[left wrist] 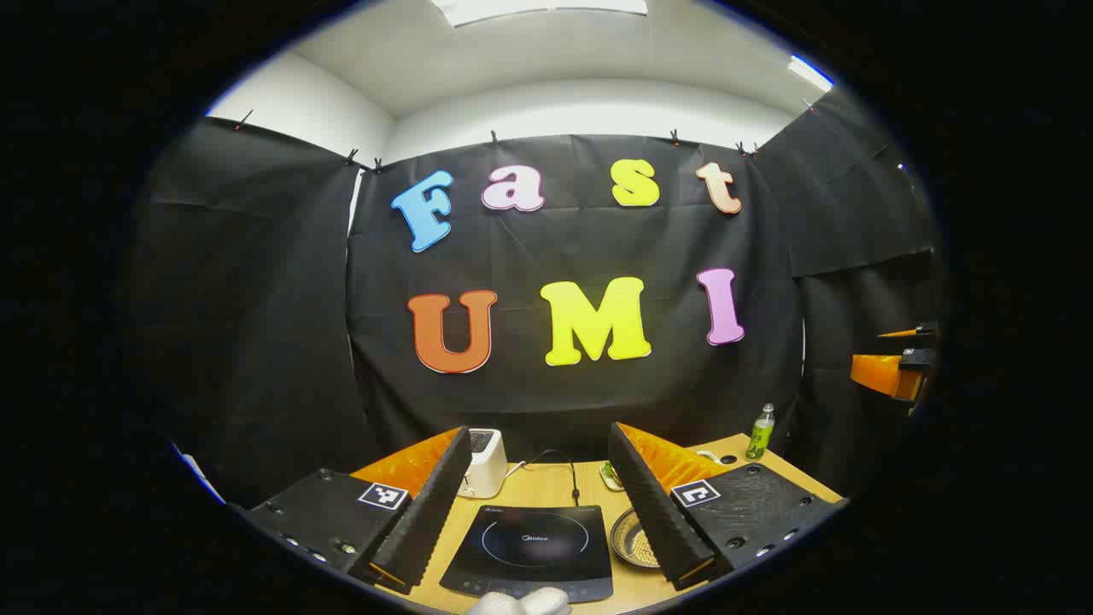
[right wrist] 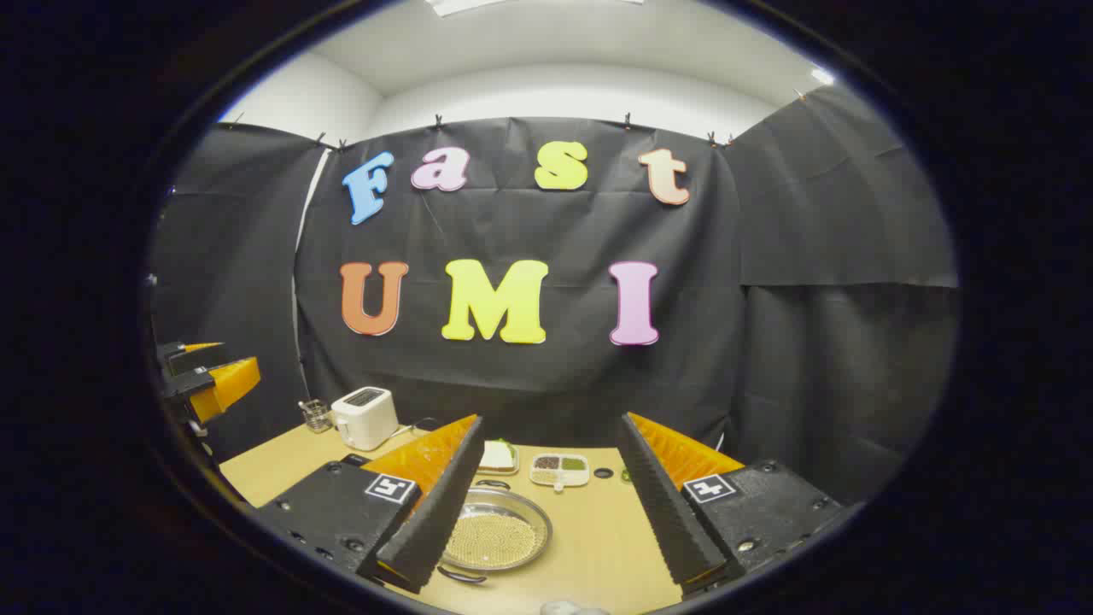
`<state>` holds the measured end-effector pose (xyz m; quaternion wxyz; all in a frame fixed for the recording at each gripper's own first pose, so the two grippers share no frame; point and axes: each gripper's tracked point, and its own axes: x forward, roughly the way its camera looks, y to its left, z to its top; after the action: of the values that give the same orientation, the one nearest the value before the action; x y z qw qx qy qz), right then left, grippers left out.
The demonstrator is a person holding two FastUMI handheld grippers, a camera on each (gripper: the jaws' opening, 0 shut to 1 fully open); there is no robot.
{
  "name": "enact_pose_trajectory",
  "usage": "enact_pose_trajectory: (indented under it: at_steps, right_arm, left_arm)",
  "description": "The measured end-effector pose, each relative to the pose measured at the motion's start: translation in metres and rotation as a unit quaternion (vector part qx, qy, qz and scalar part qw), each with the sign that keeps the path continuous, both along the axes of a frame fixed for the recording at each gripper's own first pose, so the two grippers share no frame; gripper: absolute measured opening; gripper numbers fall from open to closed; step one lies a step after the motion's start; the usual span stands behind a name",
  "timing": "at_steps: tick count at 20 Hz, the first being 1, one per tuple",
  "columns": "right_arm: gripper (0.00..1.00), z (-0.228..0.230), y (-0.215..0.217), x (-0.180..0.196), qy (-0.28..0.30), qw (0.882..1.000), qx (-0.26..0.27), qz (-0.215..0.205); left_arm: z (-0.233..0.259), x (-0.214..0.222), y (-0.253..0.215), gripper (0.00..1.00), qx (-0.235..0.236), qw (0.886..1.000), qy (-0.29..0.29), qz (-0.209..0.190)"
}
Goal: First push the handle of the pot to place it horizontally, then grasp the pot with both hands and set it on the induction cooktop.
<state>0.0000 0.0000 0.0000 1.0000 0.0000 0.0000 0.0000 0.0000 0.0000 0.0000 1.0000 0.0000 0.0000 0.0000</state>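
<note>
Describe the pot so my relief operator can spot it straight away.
On the wooden table, look in front of the white toaster and the small food trays. The pot is the shallow round metal pan between the right gripper fingers, the one filled with pale grains.

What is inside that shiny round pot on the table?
The pot holds a layer of small pale yellowish grains or beads spread across its bottom. The right hand-held gripper, open above the table, has one finger covering the pot's left edge, so that part is hidden.
</note>
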Motion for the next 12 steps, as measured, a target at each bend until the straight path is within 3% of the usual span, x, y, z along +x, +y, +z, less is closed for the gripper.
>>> enact_pose_trajectory:
  at_steps: [12]
  right_arm:
    - [0.97, -0.007, 0.022, -0.002, 0.009, 1.000, -0.010, 0.009]
  left_arm:
    - [-0.006, -0.007, 0.012, 0.96, 0.001, 1.000, 0.003, -0.003]
